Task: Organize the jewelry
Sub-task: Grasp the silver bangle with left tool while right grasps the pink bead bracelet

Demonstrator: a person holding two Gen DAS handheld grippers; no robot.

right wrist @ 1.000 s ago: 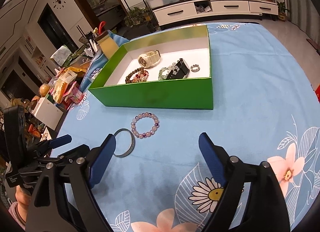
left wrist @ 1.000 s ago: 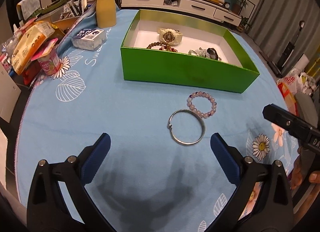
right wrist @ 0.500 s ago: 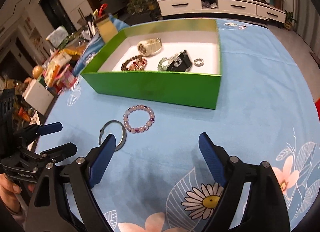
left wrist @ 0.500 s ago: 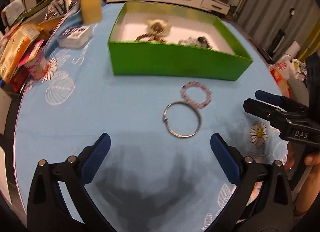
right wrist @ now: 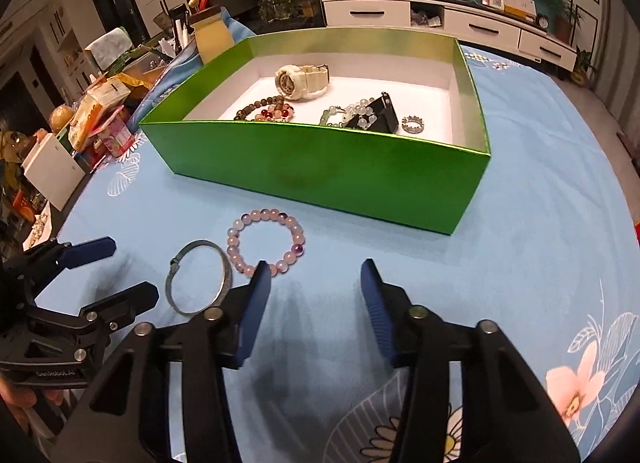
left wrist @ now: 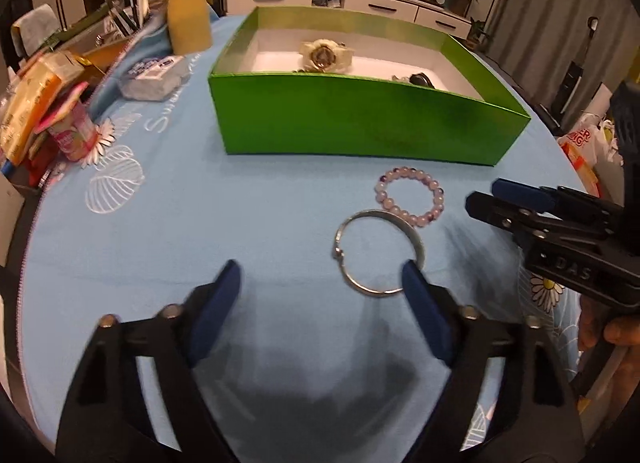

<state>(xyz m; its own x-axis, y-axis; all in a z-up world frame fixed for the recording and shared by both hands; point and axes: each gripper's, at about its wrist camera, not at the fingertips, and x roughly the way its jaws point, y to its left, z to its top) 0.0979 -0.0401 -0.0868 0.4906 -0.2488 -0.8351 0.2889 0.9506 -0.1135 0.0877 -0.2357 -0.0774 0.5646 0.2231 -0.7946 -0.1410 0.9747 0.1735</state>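
Note:
A silver bangle (left wrist: 378,253) (right wrist: 199,282) and a pink bead bracelet (left wrist: 411,195) (right wrist: 266,241) lie on the blue tablecloth in front of a green box (left wrist: 372,119) (right wrist: 320,171). The box holds a cream watch (right wrist: 302,79), bead bracelets (right wrist: 266,109), a black item (right wrist: 376,113) and a small ring (right wrist: 413,124). My left gripper (left wrist: 320,299) is open and empty, its right finger at the bangle's near edge. My right gripper (right wrist: 314,301) is open and empty, its left finger by the bead bracelet's near side.
Snack packets, a pink cup (left wrist: 72,131) and a yellow jar (left wrist: 188,23) crowd the table's left side. A white box (right wrist: 54,171) stands at the left edge. A TV cabinet (right wrist: 440,19) lies beyond the table.
Both grippers have moved lower and closer to the bangle and bead bracelet. Both jaws have narrowed but stay open. The jewelry has not moved.

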